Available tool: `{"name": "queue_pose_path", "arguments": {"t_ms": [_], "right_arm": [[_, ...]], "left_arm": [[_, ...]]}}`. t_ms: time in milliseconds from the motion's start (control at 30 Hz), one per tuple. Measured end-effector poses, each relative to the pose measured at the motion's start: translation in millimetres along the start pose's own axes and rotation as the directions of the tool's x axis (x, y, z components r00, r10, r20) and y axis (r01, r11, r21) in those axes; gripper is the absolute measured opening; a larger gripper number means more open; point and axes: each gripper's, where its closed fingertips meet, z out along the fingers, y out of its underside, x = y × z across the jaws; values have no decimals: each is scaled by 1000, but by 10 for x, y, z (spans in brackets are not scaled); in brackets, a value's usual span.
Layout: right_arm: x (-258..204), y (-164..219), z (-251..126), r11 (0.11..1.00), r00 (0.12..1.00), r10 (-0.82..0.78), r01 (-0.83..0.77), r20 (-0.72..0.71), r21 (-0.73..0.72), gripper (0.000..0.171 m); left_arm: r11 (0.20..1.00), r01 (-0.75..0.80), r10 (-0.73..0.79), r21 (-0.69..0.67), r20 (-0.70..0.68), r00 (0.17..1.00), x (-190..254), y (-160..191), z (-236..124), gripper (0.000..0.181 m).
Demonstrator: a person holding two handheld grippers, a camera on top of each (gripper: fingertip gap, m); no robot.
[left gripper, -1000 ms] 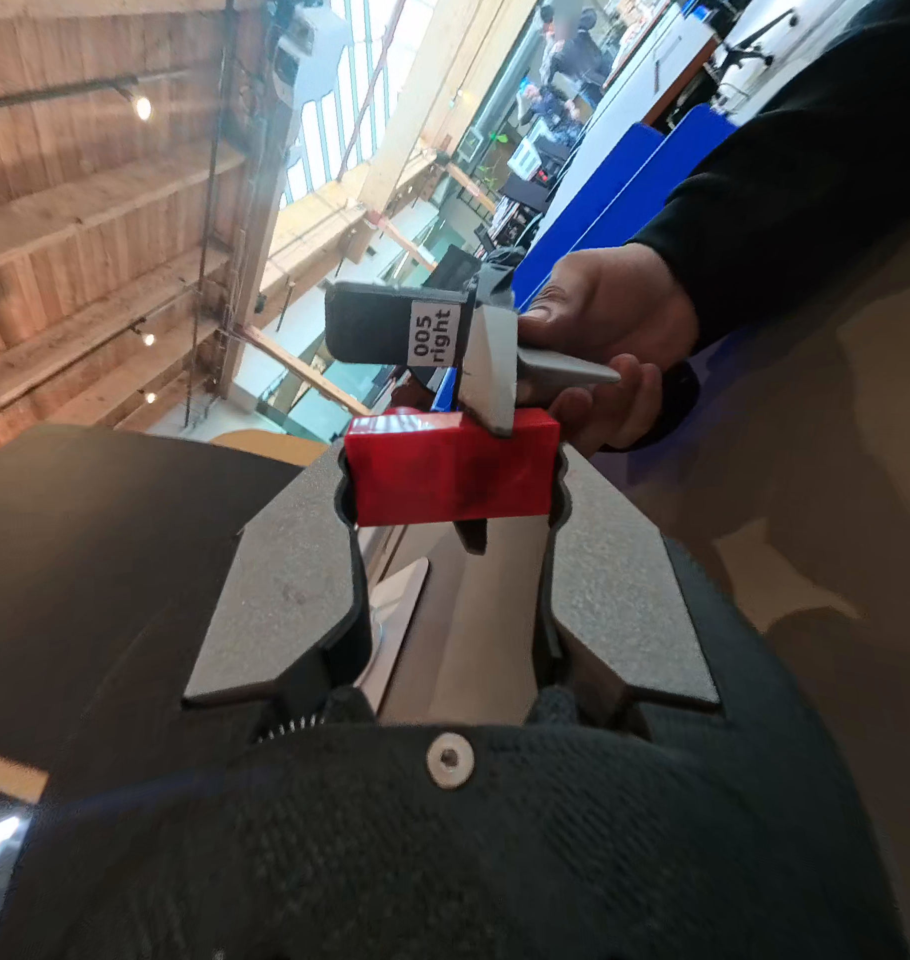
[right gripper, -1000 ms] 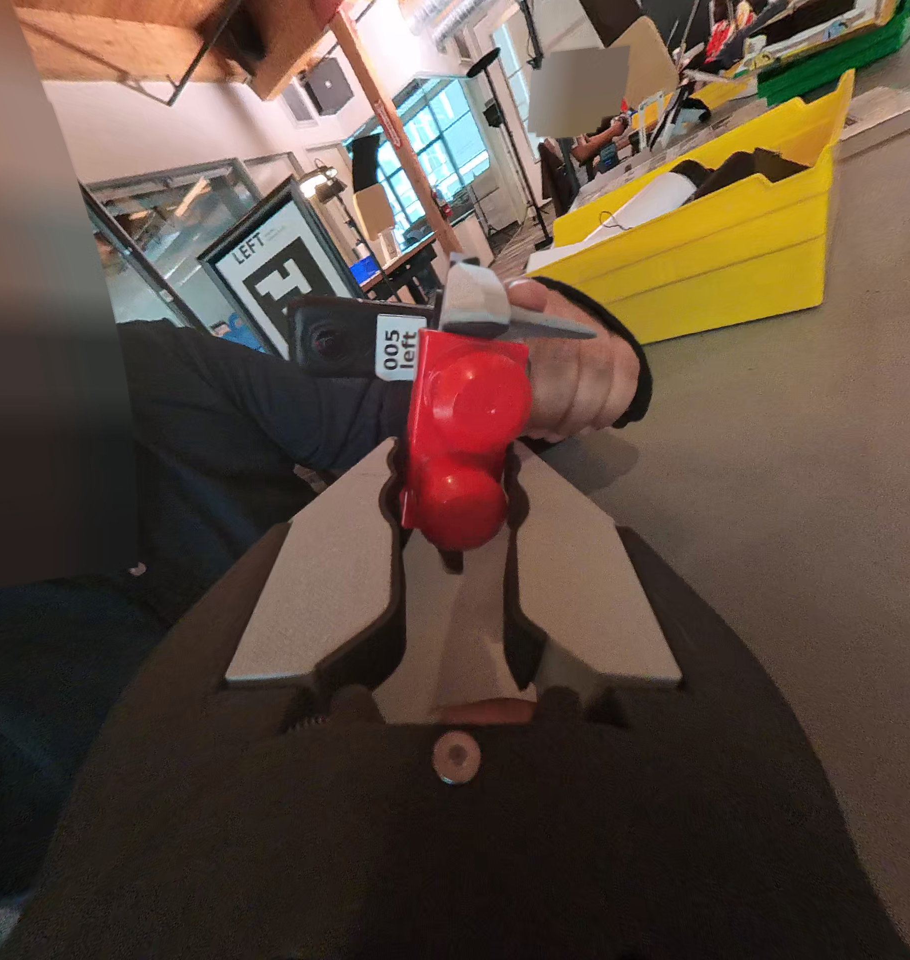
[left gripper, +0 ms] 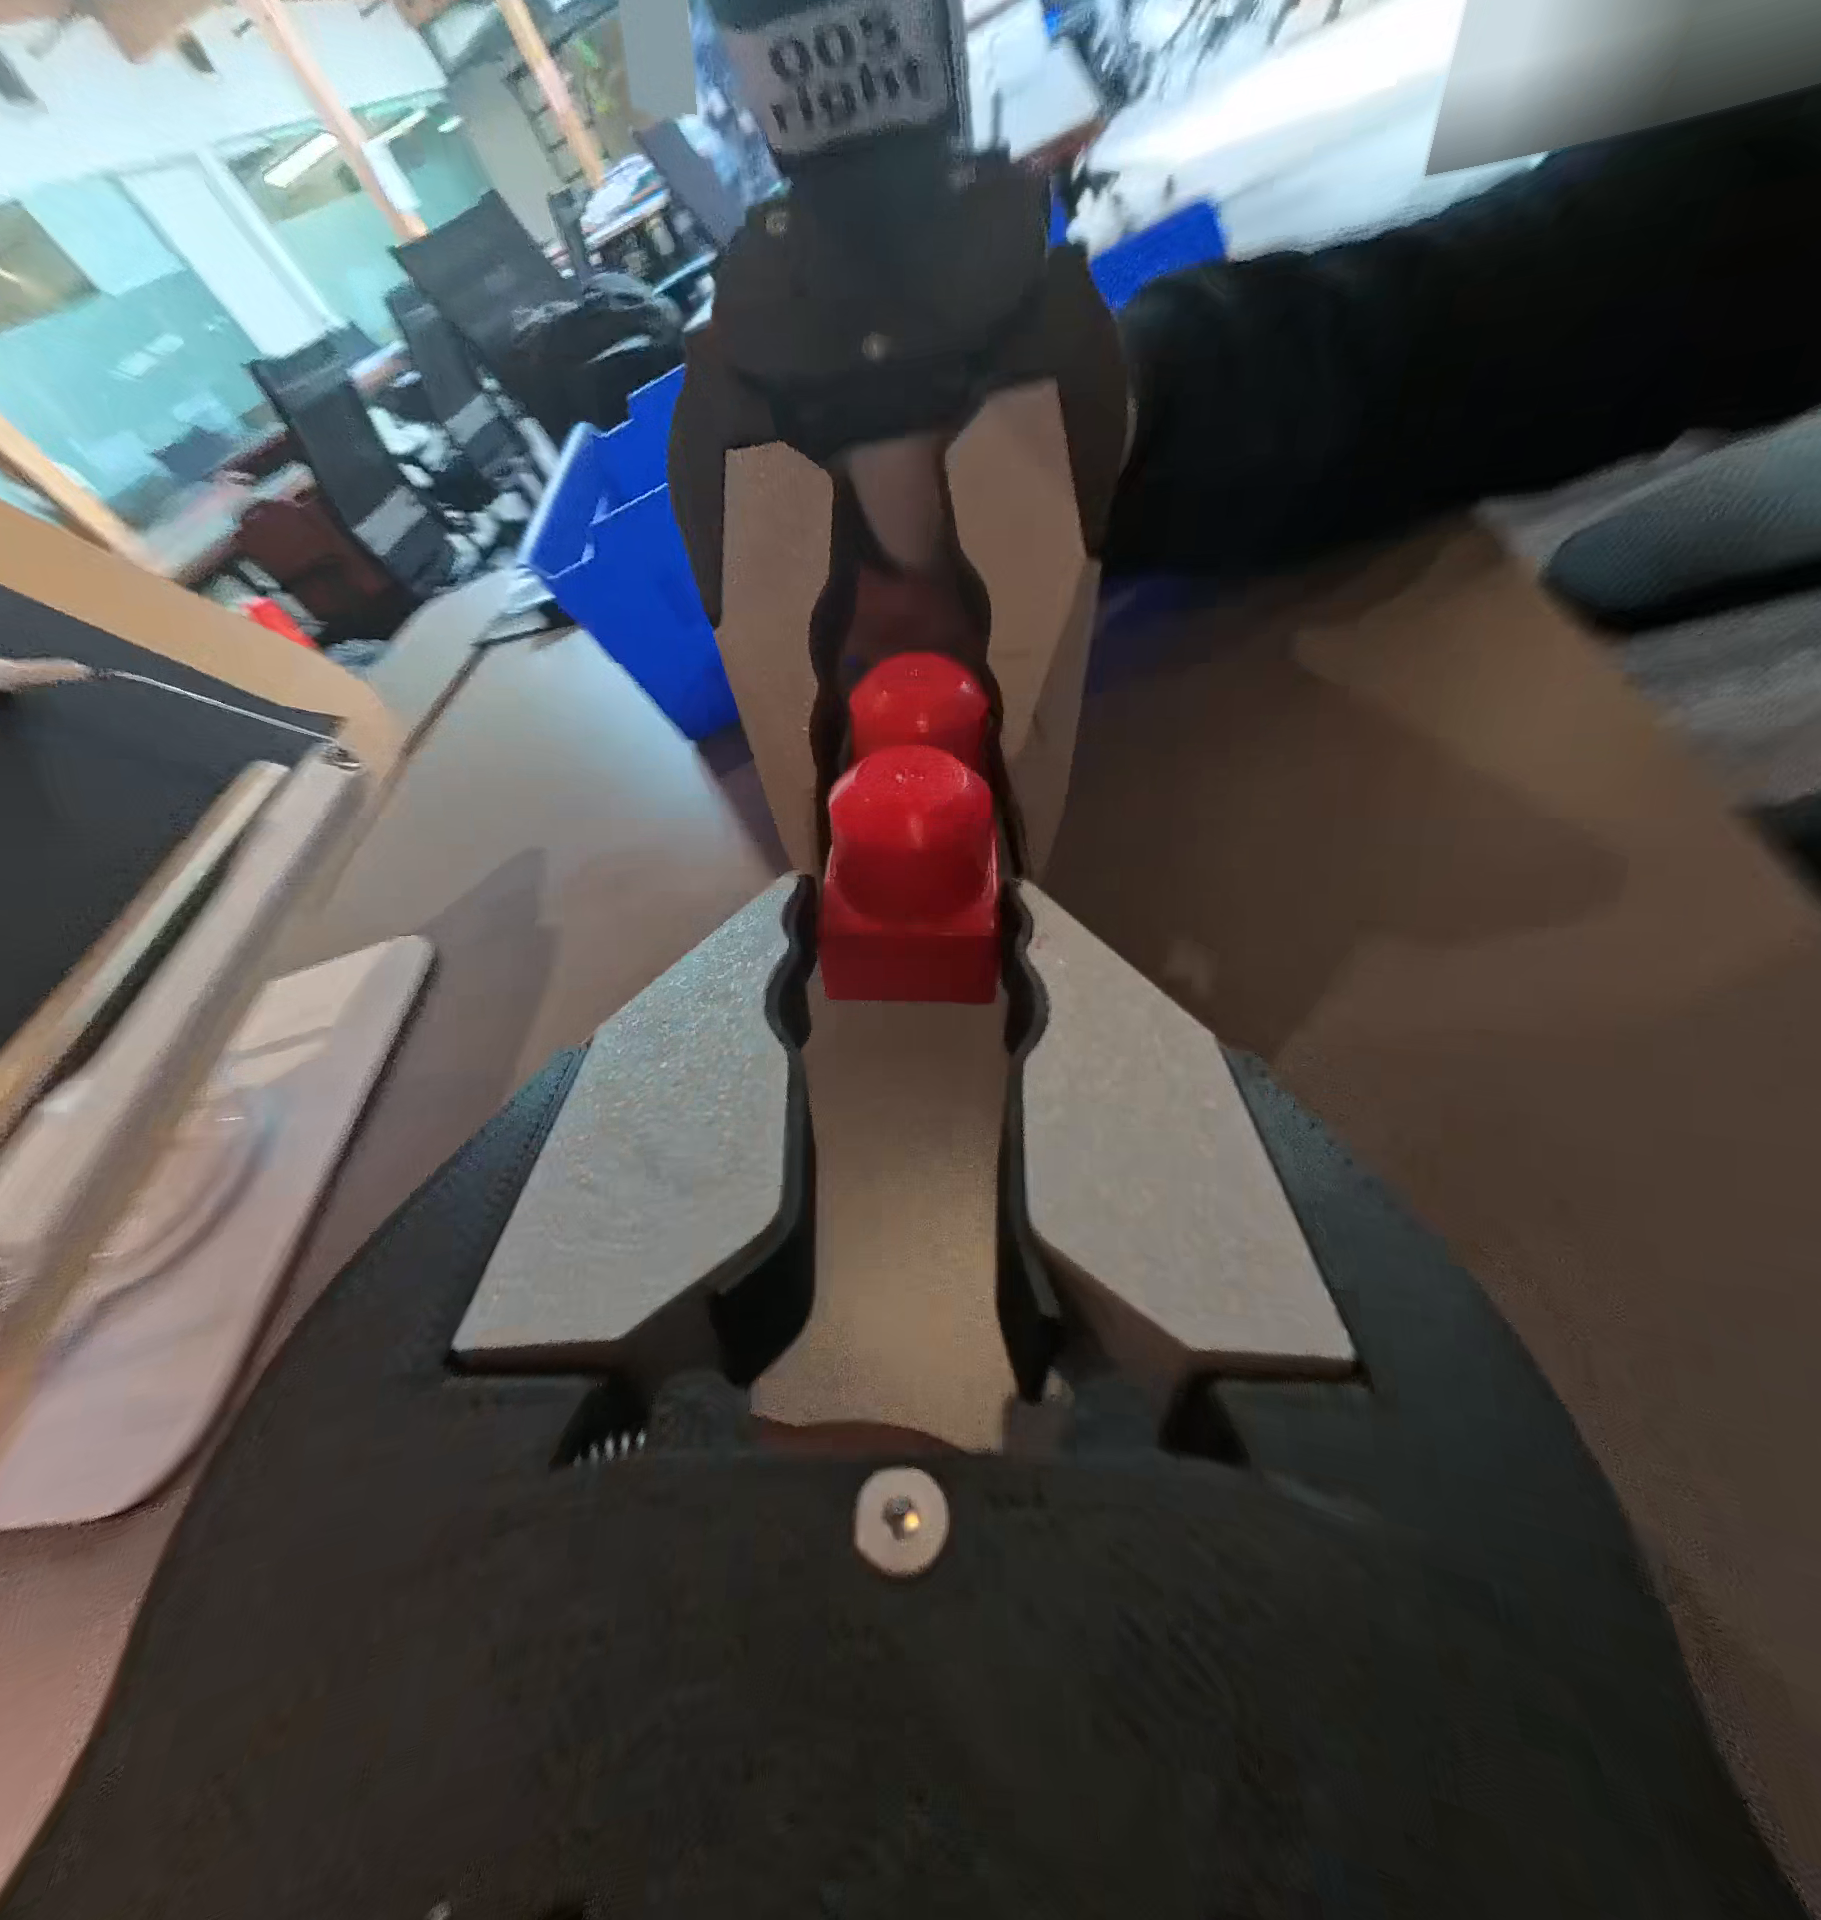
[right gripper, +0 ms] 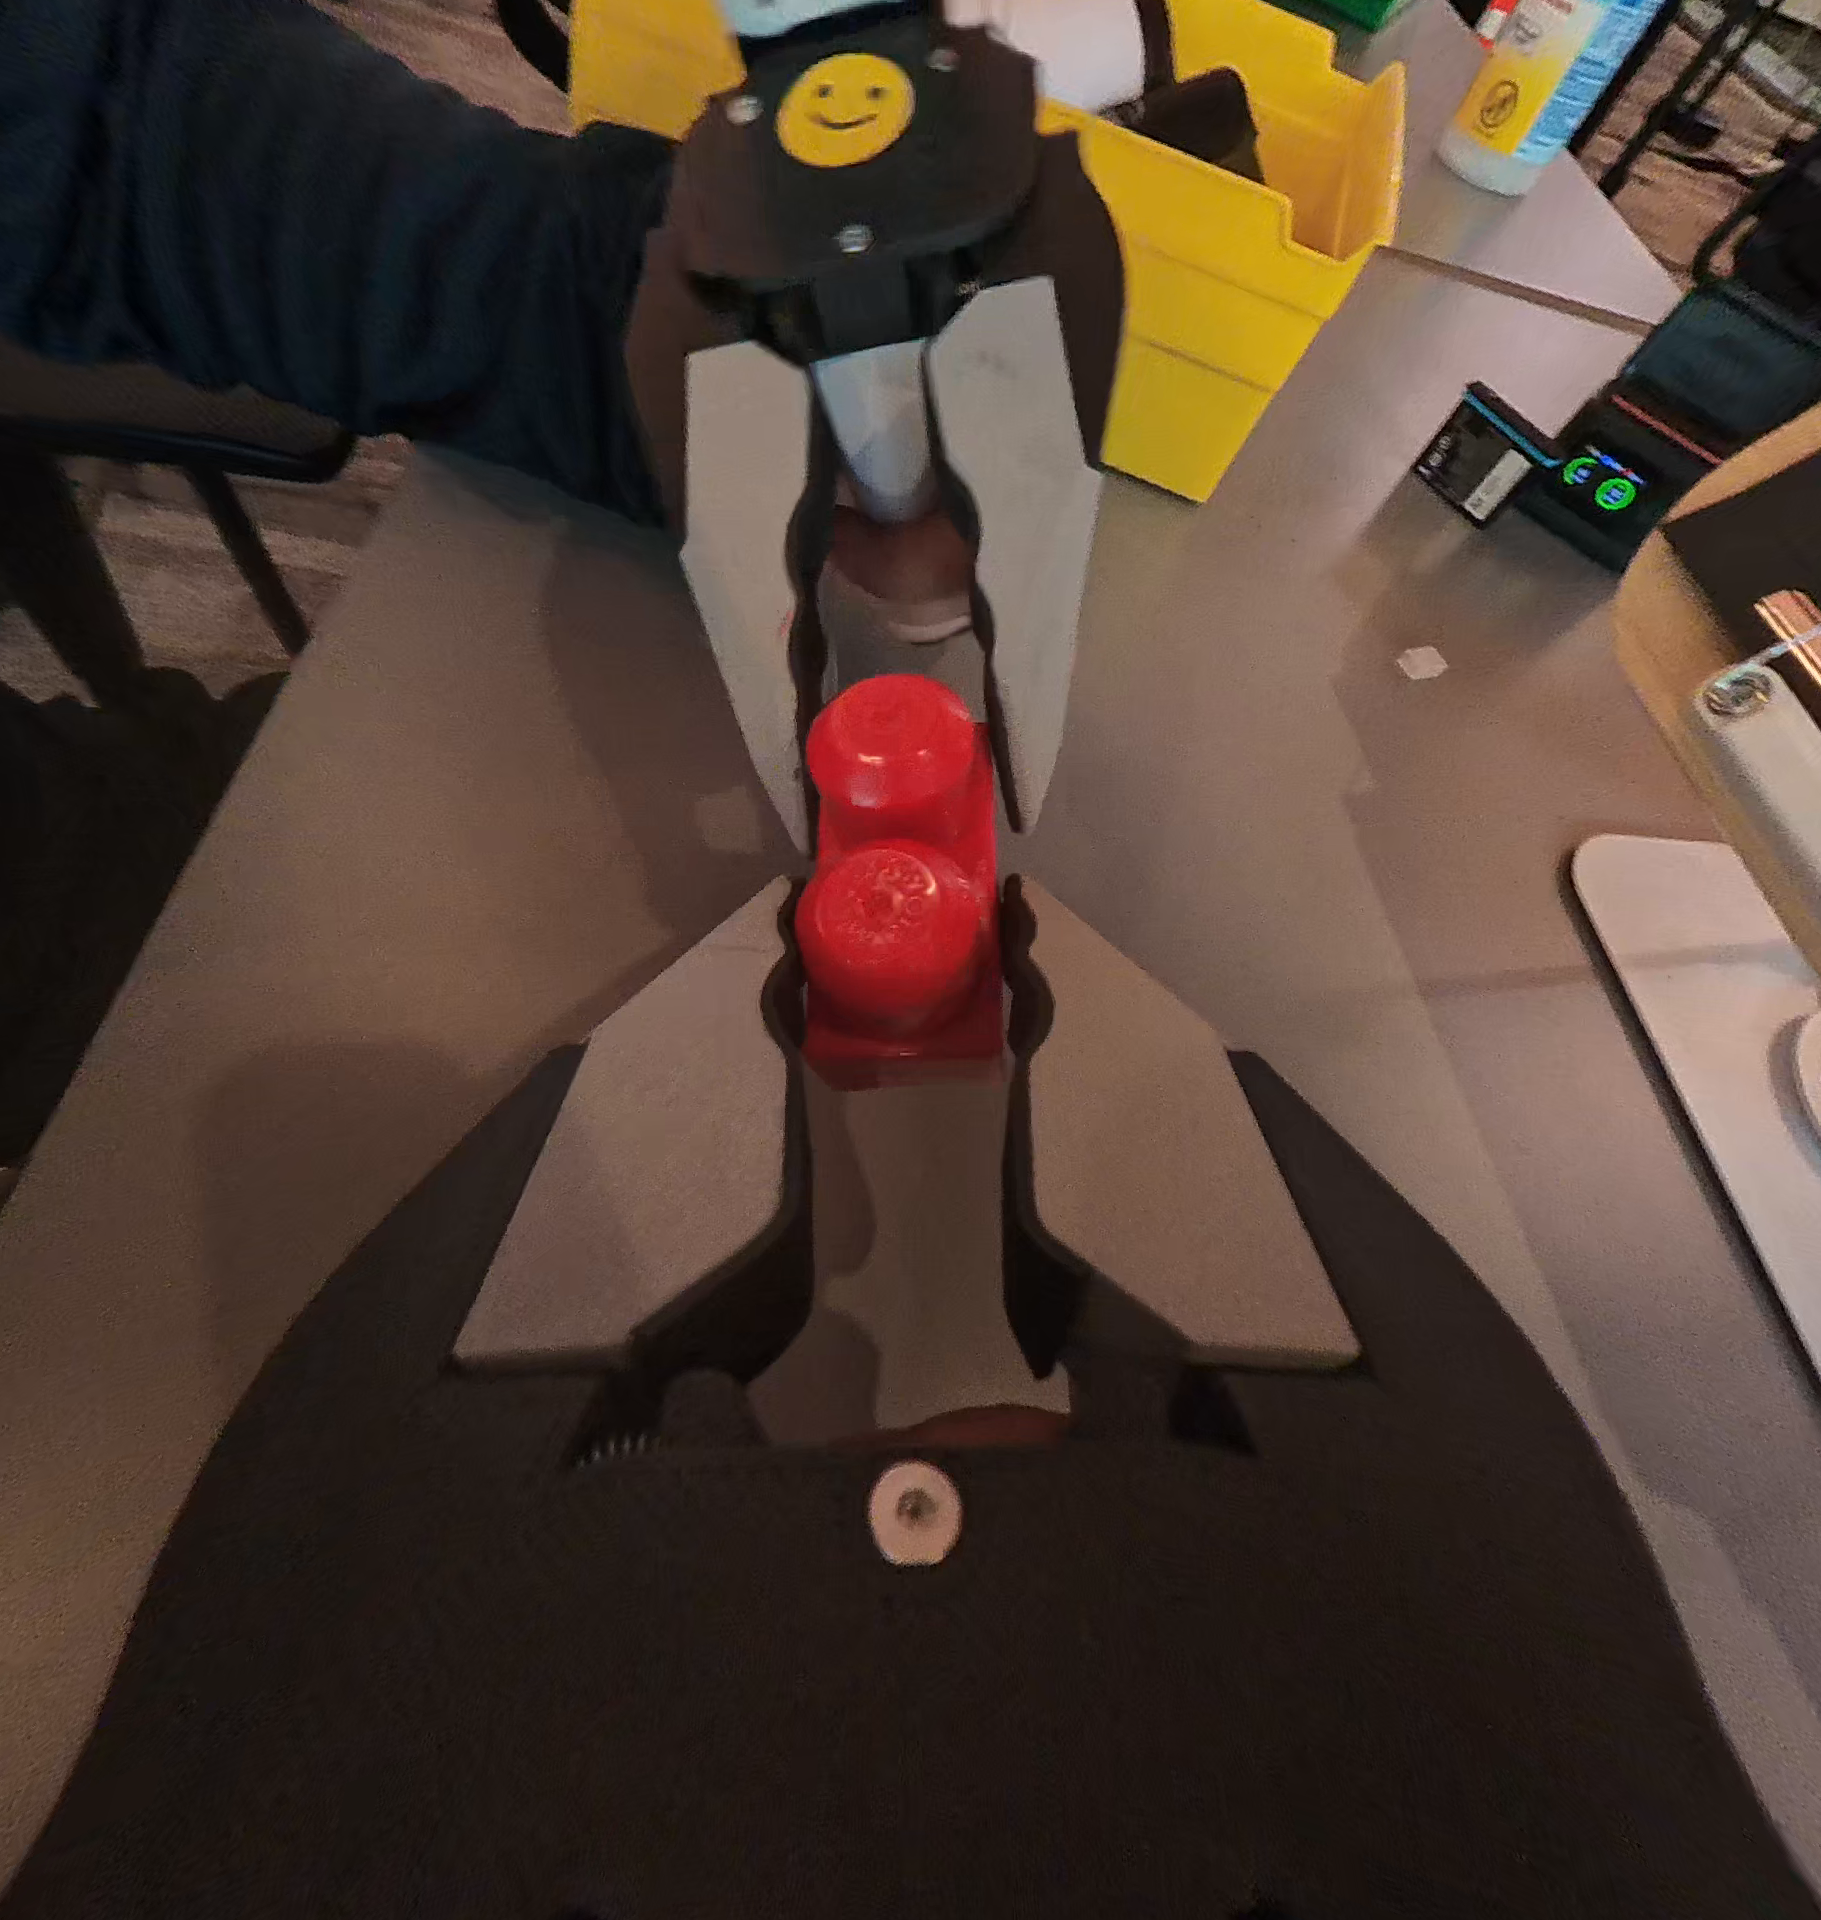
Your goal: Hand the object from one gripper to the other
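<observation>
Red two-stud brick [left gripper: 908,894] is sitting above the table [left gripper: 1405,935], and you are clamping it from both ends, left gripper [left gripper: 906,940] and right gripper [right gripper: 898,971] nose to nose, so neither lets go before the other is gripping.

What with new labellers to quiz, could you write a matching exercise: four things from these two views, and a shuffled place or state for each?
Things:
1. red two-stud plastic brick
2. yellow plastic bin
3. blue plastic bin
4. round yellow smiley sticker

Places or states:
a. on the black body of the left tongs
b. behind the right tongs
c. gripped by both tongs at once
d. behind the left tongs

Pairs: 1-c, 2-d, 3-b, 4-a.
</observation>
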Motion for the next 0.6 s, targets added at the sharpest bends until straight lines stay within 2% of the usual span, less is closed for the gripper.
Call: {"name": "queue_pose_path", "arguments": {"t_ms": [67, 100, 167, 233, 333, 433, 500, 600], "right_arm": [[87, 30, -1, 999, 998, 47, -47, -30, -5, 37], [131, 53, -4, 996, 996, 85, -85, -38, -8, 45], [228, 99, -10, 987, 985, 159, -160, -59, -9, 61], [314, 129, -15, 980, 977, 197, -197, -88, 2, 71], [366, 170, -4, 977, 971, 213, -215, -109, 0, 80], [392, 168, 4, 984, 974, 177, -178, -139, 0, 79], [409, 151, 3, 996, 977, 87, -92, -193, -14, 73], [385, 216, 70, 986, 953, -133, 100, -272, -131, 56]], "left_arm": [[987, -154, 158, -51, 93, 983, -64, 23, 16, 33], [968, -235, 246, -93, 137, 959, -101, 33, 21, 32], [901, -389, 424, -192, 202, 883, -167, 58, 27, 33], [850, -468, 519, -241, 239, 820, -210, 43, 32, 33], [828, -511, 559, -229, 276, 782, -232, -24, 20, 33], [841, -502, 540, -205, 244, 805, -195, 9, 19, 33], [860, -467, 506, -206, 226, 832, -198, 62, 22, 33], [880, -419, 464, -221, 216, 859, -213, 133, 30, 33]]}}
